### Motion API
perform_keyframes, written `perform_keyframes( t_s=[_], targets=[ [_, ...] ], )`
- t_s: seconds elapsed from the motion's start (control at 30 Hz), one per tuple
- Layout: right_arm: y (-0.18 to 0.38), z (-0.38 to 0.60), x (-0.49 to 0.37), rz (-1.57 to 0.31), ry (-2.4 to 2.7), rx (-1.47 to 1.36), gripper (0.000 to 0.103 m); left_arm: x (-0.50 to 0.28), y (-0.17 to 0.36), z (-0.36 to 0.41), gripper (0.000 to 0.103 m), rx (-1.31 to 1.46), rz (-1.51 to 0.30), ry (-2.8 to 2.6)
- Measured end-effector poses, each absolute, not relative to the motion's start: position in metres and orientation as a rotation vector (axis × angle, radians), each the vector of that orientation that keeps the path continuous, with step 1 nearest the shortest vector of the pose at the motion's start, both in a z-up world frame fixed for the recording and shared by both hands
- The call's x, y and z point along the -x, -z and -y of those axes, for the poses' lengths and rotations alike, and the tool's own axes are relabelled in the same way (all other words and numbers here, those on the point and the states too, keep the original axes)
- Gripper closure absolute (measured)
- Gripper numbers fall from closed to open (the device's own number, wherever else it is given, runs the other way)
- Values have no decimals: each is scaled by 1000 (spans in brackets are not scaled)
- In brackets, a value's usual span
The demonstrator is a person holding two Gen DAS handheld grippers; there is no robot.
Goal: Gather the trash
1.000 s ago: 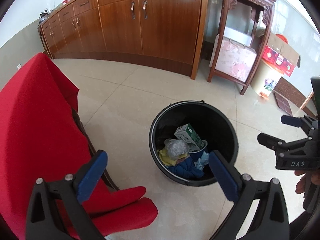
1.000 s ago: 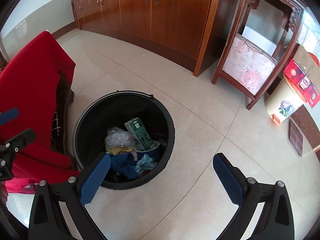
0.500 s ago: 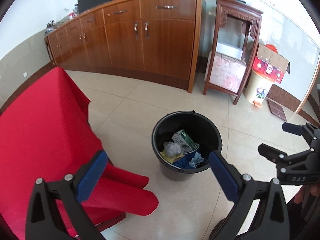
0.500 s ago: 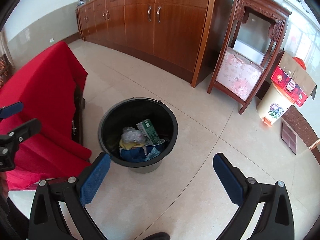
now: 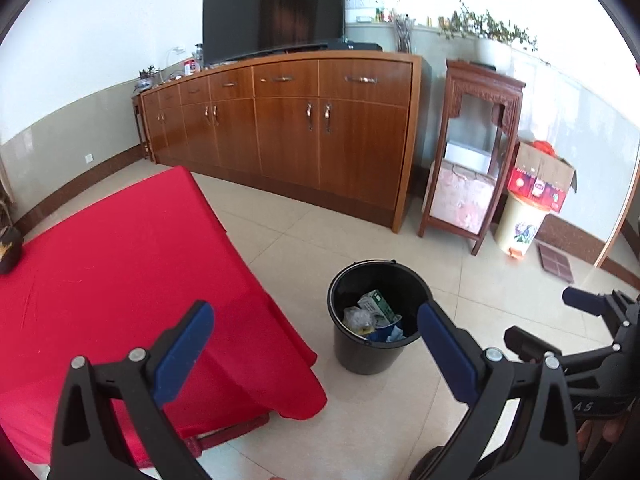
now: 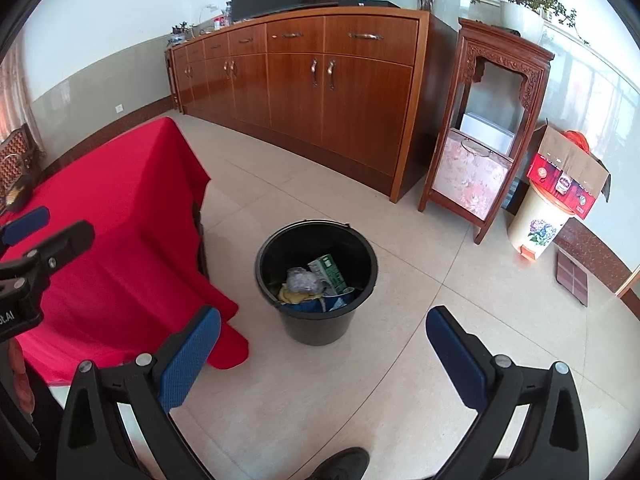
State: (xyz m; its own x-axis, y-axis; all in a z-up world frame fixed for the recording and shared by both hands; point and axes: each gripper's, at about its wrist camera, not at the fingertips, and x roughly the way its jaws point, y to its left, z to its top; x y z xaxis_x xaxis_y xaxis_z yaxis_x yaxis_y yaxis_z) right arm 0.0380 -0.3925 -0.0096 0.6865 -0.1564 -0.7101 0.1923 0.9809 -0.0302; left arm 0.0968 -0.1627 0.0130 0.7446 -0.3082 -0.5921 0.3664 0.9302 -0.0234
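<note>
Right ahead of both tongs, down on the tiled floor [image 6: 460,320], sits the black bucket [image 6: 318,322], standing upright and open at the top. Inside it there's a green-and-white carton [image 6: 329,273] leaning toward the far wall, a scrunched clear plastic bag [image 6: 300,280] just to its left, plus something yellow and some blue stuff lower down, all piled together and touching.

The left tongs [image 5: 316,350] are spread wide with nothing between the blue pads [image 5: 182,354]. In that view the bucket [image 5: 380,350] shows in the gap, closer to the right-hand pad. The right tongs [image 6: 322,356] are wide apart too and also empty, with the bucket straight out past the tips and a bit toward the left pad. Each pair shows up at the edge of the other's view: right tongs [image 5: 568,324] at the far right, left tongs [image 6: 48,228] at the far left, both gaping there too.

To the left of the tongs is a table under a red cloth [image 5: 120,264], its corner hanging just beside the bucket; can't tell if they touch. Further out beyond the bucket is a long wooden sideboard [image 6: 312,80] with a TV [image 5: 274,8] on top, and off to the right a carved wooden stand [image 6: 492,128]. A dark shoe tip [image 6: 344,464] pokes in below the right tongs.
</note>
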Motion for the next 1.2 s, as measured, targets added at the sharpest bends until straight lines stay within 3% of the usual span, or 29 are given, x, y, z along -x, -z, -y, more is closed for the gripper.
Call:
perform_keyframes(
  t_s=[0.53,1.2],
  targets=[
    [-55,337,-1,-659,126,-14,0,-68,-55,120,1,-40,-522,306],
    [-63,331,5,-639,124,0,0,-56,-60,115,1,-31,-483,312]
  ],
)
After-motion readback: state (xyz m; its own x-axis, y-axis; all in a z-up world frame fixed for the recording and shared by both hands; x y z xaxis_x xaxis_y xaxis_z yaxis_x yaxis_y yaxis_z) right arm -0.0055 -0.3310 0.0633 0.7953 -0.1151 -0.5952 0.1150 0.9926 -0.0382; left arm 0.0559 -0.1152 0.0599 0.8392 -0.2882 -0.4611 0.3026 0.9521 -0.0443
